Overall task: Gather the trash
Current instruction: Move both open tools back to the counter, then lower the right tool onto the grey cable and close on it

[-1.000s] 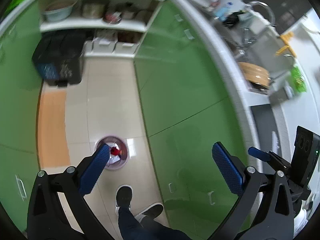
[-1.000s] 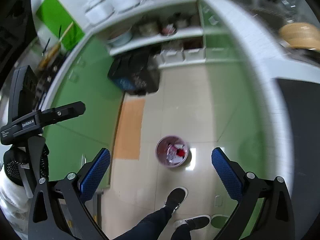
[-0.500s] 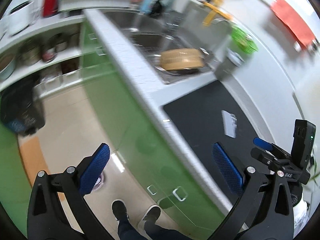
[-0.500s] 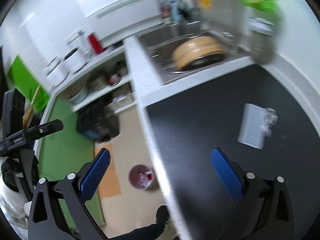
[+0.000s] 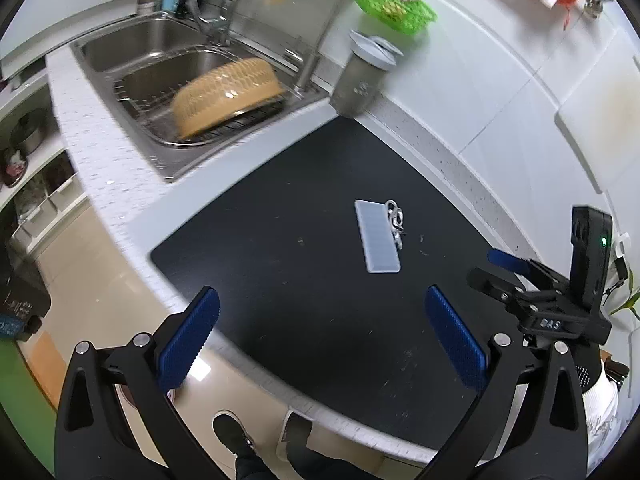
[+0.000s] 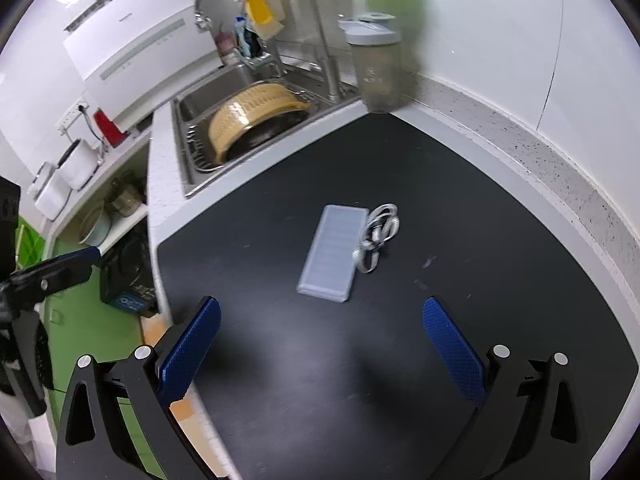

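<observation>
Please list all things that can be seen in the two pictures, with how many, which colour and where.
mat: 1, black, lies on the counter right of the sink
flat box: 1, pale grey, ribbed, middle of the mat
metal rings: a small bunch, silver, against the box's right edge
sink: 1, steel, two bowls, left of the mat
basket: 1, tan, tilted on the rack in the near bowl
tap: 1, steel, arched, behind the sink
cup with lid: 1, grey, at the mat's far corner
green basket: 1, on the wall above the cup
dark bin: 1, on the floor by the green cabinets
shoes: 2, dark, on the floor
left gripper: blue jaws wide apart, empty
right gripper: blue jaws wide apart, empty
</observation>
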Motion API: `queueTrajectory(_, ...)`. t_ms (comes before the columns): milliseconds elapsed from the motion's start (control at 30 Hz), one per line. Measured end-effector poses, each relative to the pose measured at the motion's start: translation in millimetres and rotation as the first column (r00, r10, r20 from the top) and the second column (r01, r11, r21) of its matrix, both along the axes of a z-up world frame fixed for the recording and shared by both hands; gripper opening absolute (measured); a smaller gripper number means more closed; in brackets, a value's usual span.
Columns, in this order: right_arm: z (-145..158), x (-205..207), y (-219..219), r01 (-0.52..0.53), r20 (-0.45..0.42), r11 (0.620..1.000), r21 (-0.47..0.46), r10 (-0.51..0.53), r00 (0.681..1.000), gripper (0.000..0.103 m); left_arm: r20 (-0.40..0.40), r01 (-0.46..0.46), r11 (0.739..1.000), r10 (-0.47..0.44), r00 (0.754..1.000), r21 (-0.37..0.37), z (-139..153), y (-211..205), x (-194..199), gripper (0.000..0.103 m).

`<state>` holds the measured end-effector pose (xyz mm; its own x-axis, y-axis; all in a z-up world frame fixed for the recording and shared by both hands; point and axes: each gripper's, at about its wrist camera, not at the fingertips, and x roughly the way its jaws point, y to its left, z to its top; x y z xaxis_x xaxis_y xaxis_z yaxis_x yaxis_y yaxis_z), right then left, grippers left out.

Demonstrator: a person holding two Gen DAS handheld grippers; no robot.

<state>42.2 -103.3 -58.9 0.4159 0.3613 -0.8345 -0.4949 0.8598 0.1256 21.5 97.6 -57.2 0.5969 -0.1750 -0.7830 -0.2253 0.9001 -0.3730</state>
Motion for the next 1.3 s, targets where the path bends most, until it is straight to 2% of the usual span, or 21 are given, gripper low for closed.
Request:
queueTrajectory(333, -41, 68, 3, -0.058, -0.059, 0.997, -0.059, 0.054, 0.997, 0.097, -0.052, 0.015, 1.0, -0.015, 0.999, -0.006, -24, -26, 56, 0.1)
queueTrajectory(600, -74, 99, 14, -0.117, -0.098, 0.989, -0.091, 0.108, 0.989, 0.097, -0.089, -0.011, 0.999, 0.008, 0.996, -0.032, -47, -31, 68, 0.1)
queueTrajectory(800, -83, 104, 17, -0.144, -0.117, 0.985, -0.093, 0.133, 0.984, 0.074, -0.098, -0.026, 0.998, 0.021, 0.995, -0.049, -59, -30, 74, 0.1)
queueTrajectory(867, -86, 105, 19, -0.155, -0.119, 0.983, -0.1, 0.142, 0.983, 0.059, -0.096, -0.024, 0.999, 0.019, 0.995, -0.049, -58, -31, 76, 0.1)
queueTrajectory(1000, -88, 104, 19, -0.163, -0.127, 0.983, -0.082, 0.152, 0.98, 0.052, -0.092, -0.016, 0.998, 0.011, 0.996, -0.053, -58, -33, 80, 0.1)
queueTrajectory(1067, -87, 104, 18, -0.167, -0.137, 0.984, -0.062, 0.158, 0.978, 0.045, -0.093, -0.011, 0.998, 0.006, 0.996, -0.057, -58, -35, 82, 0.1)
queueTrajectory(1300, -88, 106, 12, -0.142, -0.155, 0.989, -0.033, 0.136, 0.979, 0.042, -0.093, -0.001, 0.998, -0.005, 0.996, -0.062, -60, -40, 83, 0.1)
